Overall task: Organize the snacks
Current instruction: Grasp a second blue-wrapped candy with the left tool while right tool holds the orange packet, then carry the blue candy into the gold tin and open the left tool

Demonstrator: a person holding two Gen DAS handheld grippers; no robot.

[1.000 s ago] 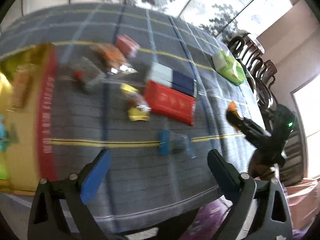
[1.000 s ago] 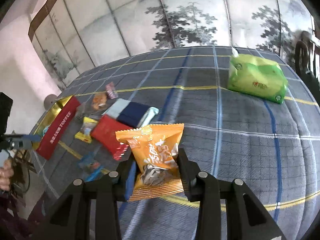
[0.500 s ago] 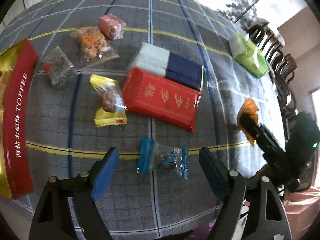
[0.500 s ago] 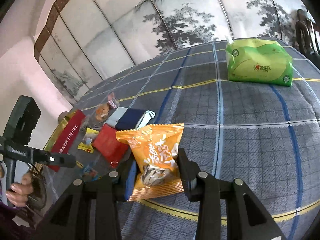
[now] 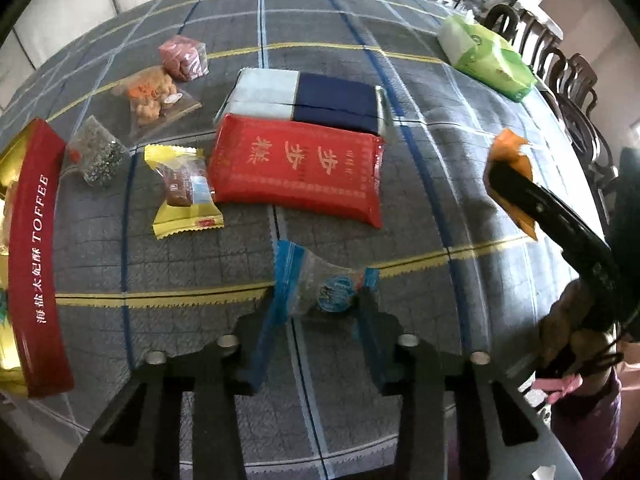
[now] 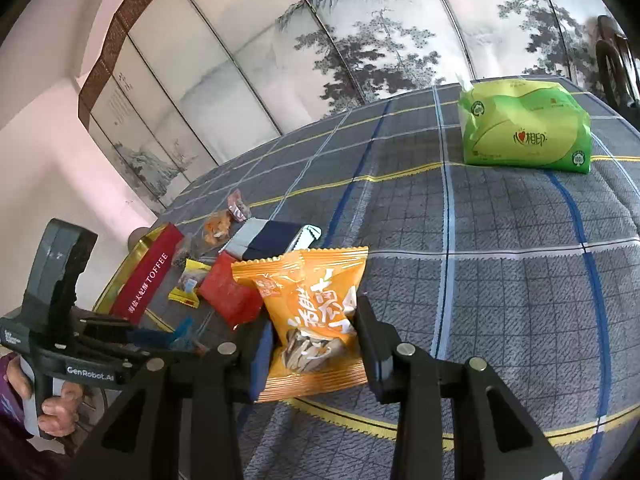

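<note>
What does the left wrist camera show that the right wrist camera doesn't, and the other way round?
Only the left wrist view shows the left claw closed around the blue-ended candy wrapper, the gold inside of the toffee tin, and the dark chairs beyond the table.

Only the right wrist view shows the printed front of the orange snack packet gripped in the right claw, and the painted tree screen.

Both show the red packet, the green tissue pack, the yellow-wrapped cake and the plaid tablecloth.

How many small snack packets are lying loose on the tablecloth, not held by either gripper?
4: pink packet farthest back, clear cookie bag beside it, dark seed pouch by the toffee box, yellow-ended candy nearest. Others may be hidden.
</note>
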